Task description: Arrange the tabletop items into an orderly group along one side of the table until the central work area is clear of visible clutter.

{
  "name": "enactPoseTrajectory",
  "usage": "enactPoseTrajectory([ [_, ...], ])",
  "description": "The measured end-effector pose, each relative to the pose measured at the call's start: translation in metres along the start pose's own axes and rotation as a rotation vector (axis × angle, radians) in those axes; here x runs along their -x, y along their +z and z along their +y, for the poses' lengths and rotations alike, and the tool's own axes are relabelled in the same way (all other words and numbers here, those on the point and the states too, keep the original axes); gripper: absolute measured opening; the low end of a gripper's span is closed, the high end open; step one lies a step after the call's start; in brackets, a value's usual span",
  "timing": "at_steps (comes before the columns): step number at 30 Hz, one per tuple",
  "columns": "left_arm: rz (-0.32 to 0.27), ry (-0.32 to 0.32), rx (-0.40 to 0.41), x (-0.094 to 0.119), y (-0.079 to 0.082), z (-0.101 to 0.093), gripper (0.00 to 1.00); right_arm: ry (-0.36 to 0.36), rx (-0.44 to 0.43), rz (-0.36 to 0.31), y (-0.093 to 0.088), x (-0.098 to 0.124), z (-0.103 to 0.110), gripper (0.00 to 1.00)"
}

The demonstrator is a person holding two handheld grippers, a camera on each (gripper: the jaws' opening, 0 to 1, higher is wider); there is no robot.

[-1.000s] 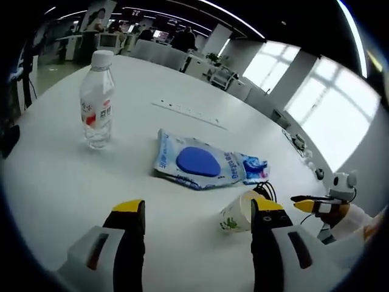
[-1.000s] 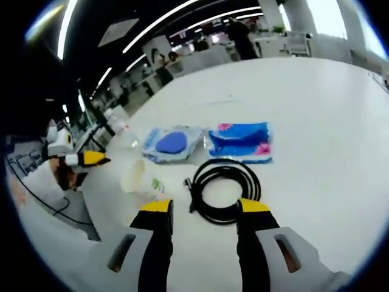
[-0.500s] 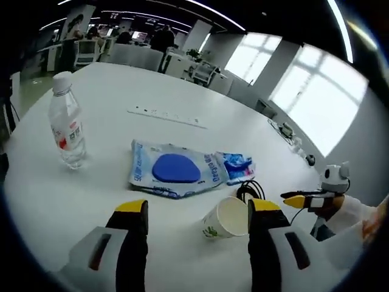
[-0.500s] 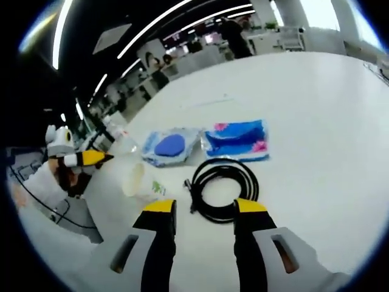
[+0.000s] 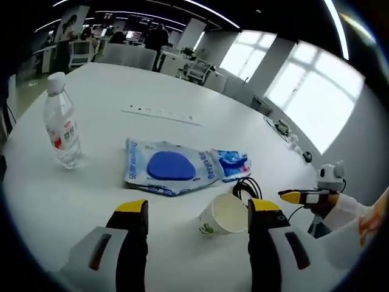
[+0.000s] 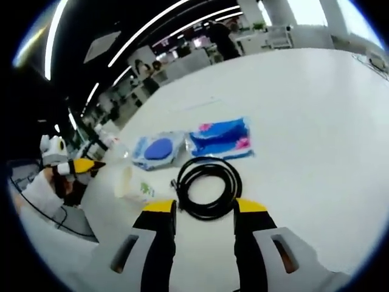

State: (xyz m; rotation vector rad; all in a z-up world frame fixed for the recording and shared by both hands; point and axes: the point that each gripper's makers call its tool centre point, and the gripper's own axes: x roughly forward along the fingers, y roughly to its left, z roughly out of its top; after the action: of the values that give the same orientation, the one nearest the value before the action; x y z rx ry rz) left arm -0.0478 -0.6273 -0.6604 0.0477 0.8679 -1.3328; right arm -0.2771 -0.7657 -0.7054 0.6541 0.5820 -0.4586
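A white paper cup (image 5: pixel 222 214) lies on its side on the white table (image 5: pixel 121 91), just ahead of my left gripper (image 5: pixel 196 213), which is open and holds nothing. Behind the cup lie a packet with a blue disc (image 5: pixel 167 167), a blue patterned packet (image 5: pixel 232 164) and a black cable coil (image 5: pixel 246 185). A clear water bottle (image 5: pixel 61 125) stands upright at the left. My right gripper (image 6: pixel 205 210) is open, its tips at the near edge of the cable coil (image 6: pixel 208 188). Beyond it lie the blue patterned packet (image 6: pixel 222 137), the disc packet (image 6: pixel 157 151) and the cup (image 6: pixel 130 185).
A long power strip (image 5: pixel 159 114) lies farther back on the table. The right gripper's yellow tip (image 5: pixel 301 196) enters the left gripper view from the right; the left gripper (image 6: pixel 76 165) enters the right gripper view from the left. Office desks, chairs and people stand far behind.
Both cameras have shifted a little. The cup now sits more squarely between the left jaws, and the cable coil is nearer the right jaws. The items themselves have not moved.
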Motion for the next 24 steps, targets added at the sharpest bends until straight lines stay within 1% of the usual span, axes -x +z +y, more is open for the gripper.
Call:
enactPoseTrajectory([
  [5, 0.018, 0.009, -0.016, 0.001, -0.007, 0.001, 0.67, -0.010, -0.009, 0.011, -0.006, 0.003, -0.008, 0.36],
  [9, 0.027, 0.005, -0.012, 0.002, -0.012, -0.002, 0.66, -0.014, -0.041, 0.000, -0.007, 0.005, -0.009, 0.36],
  [11, 0.041, 0.005, -0.059, 0.003, -0.014, -0.005, 0.64, -0.014, -0.047, -0.001, -0.008, 0.006, -0.009, 0.36],
  [12, 0.046, 0.012, -0.098, 0.004, -0.014, -0.006, 0.63, -0.014, -0.048, 0.002, -0.009, 0.006, -0.009, 0.36],
  [13, 0.042, 0.012, -0.126, 0.004, -0.013, -0.008, 0.60, -0.013, -0.050, 0.003, -0.010, 0.006, -0.010, 0.36],
  [14, 0.039, 0.002, -0.138, 0.004, -0.011, -0.013, 0.59, -0.012, -0.055, 0.004, -0.011, 0.006, -0.010, 0.36],
  [17, 0.030, -0.033, -0.123, 0.003, -0.008, -0.022, 0.60, -0.014, -0.075, 0.004, -0.015, 0.008, -0.012, 0.35],
  [18, 0.028, -0.039, -0.131, 0.003, -0.007, -0.025, 0.60, -0.015, -0.079, 0.002, -0.015, 0.008, -0.013, 0.35],
  [19, 0.031, -0.043, -0.148, 0.003, -0.007, -0.028, 0.60, -0.016, -0.082, 0.002, -0.016, 0.009, -0.013, 0.35],
  [21, 0.054, -0.040, -0.219, 0.002, -0.009, -0.030, 0.59, -0.018, -0.083, 0.004, -0.017, 0.010, -0.013, 0.35],
  [22, 0.070, -0.038, -0.252, 0.002, -0.011, -0.032, 0.58, -0.018, -0.083, 0.004, -0.018, 0.010, -0.013, 0.35],
  [23, 0.105, -0.051, -0.313, 0.002, -0.015, -0.038, 0.57, -0.018, -0.086, 0.004, -0.019, 0.011, -0.014, 0.35],
  [24, 0.121, -0.067, -0.347, 0.002, -0.017, -0.043, 0.56, -0.018, -0.089, 0.005, -0.019, 0.011, -0.015, 0.35],
])
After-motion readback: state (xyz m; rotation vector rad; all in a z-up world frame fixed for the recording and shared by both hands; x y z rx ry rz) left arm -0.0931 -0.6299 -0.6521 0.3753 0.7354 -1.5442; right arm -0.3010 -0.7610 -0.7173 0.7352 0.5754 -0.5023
